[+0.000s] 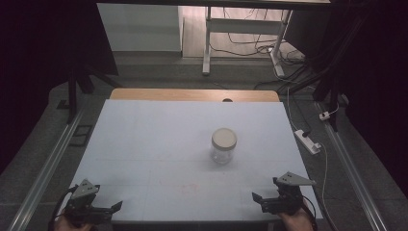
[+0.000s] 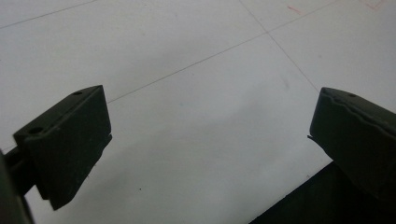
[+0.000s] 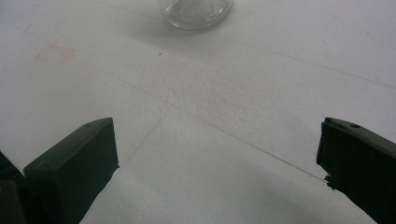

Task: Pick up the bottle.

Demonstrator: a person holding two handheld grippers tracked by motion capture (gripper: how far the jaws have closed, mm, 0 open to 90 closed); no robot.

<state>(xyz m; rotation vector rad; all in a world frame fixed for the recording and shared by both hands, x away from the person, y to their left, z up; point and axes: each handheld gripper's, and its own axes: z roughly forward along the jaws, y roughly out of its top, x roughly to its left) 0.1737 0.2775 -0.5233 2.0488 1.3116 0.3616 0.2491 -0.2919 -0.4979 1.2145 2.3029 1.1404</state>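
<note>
A clear glass jar [image 1: 223, 145] with a beige lid stands upright a little right of the middle of the white table top [image 1: 144, 144]. Its glass base [image 3: 197, 10] shows at the top edge of the right gripper view. My left gripper [image 1: 117, 206] rests at the near left corner, jaws spread wide with nothing between them [image 2: 208, 135]. My right gripper [image 1: 256, 198] sits at the near right corner, well short of the jar, open and empty [image 3: 217, 154].
A wooden strip [image 1: 192, 94] with a dark hole runs along the table's far edge. A white power strip [image 1: 308, 141] and cables lie on the floor to the right. A white desk frame [image 1: 240, 33] stands beyond. Metal rails [image 1: 48, 163] flank the table.
</note>
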